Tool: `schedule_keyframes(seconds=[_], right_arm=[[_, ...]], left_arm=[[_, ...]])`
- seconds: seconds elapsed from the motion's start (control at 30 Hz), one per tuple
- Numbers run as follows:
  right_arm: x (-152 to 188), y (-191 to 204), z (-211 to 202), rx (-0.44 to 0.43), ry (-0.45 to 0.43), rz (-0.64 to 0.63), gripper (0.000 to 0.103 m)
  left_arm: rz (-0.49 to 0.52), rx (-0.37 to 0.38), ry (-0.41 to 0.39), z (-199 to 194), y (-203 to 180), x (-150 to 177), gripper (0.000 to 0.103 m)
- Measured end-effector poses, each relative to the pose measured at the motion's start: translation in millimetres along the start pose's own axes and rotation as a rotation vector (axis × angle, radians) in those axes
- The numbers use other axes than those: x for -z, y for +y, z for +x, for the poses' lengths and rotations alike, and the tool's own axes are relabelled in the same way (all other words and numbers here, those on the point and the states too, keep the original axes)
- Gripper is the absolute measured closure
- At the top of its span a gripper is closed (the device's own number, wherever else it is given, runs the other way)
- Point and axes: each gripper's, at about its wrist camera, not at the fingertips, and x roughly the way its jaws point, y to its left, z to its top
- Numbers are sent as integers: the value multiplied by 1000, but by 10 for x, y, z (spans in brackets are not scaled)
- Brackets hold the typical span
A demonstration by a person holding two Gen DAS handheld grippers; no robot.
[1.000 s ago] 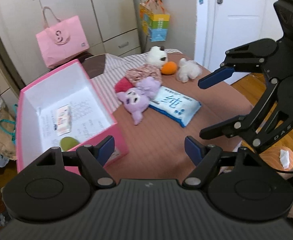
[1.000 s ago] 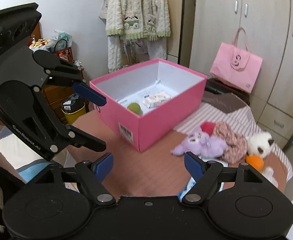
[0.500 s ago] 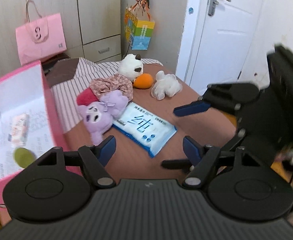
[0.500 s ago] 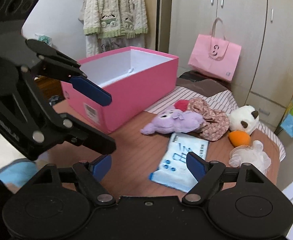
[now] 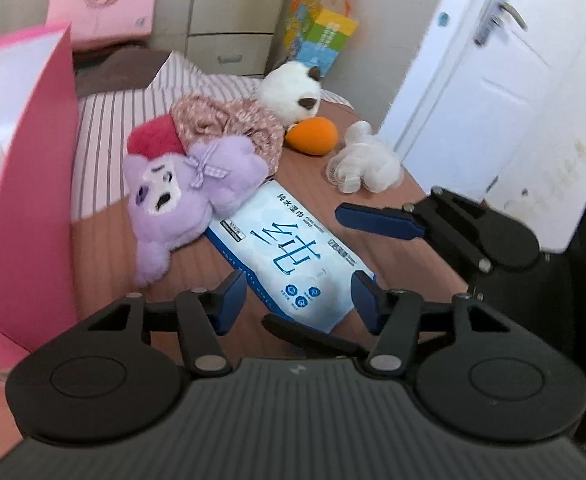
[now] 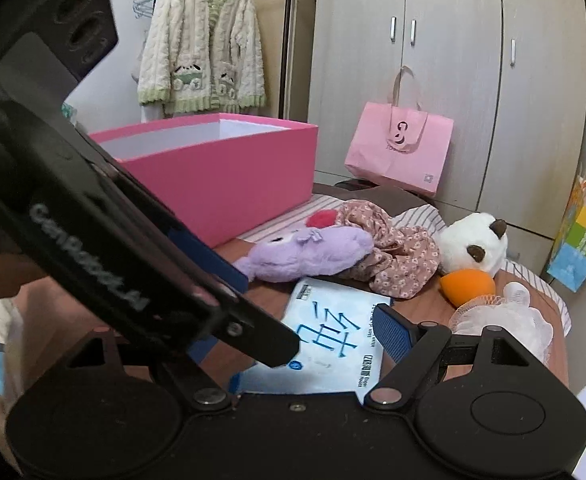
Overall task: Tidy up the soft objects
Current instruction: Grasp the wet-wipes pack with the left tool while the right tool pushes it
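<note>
Wet-wipes pack (image 5: 289, 264) flat on the bench (image 5: 197, 268), lower centre of frame, long axis running upper left to lower right. Left hand-held gripper (image 5: 297, 300) nearer, closing astride its near end, not yet pinching. Right hand-held gripper (image 5: 317, 268) spread, empty.

Wipes pack (image 5: 293, 256): large blue "纯". Left gripper (image 6: 229, 304) body: seemingly "GenRobot.AI", blurred.

The plush toy (image 5: 181, 196) is lilac with a checked bow. The wipes pack (image 5: 293, 264) is pale blue, the box (image 6: 221, 172) pink.
</note>
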Motion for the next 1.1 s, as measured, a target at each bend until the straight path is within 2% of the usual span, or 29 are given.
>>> schedule_keyframes(seconds=[0.2,0.33,0.4,0.47,0.6,0.73,0.9,1.03,1.1], right_arm=[[36,-36,133,35,30,40,18],[89,-101,200,37,70,97,18],[121,-149,245,28,108,148,18],[155,-186,253,26,109,205,18],[192,-34,270,116,89,215,18],[245,31,250,160,49,240,22],[283,34,209,171,23,246,28],[292,70,201,188,8,247,30],[290,94,194,195,2,251,32]], left_arm=[[-30,-51,-59,116,28,57,51],[-63,-67,-87,166,85,105,57],[-125,-38,-117,176,152,156,68],[-155,-6,-120,203,183,196,68],[-168,-26,-143,228,173,249,68],[-175,-26,-152,240,171,276,64],[-103,-49,-155,266,18,289,45],[-122,-63,-168,265,1,305,48],[-106,-96,-179,264,-36,326,55]])
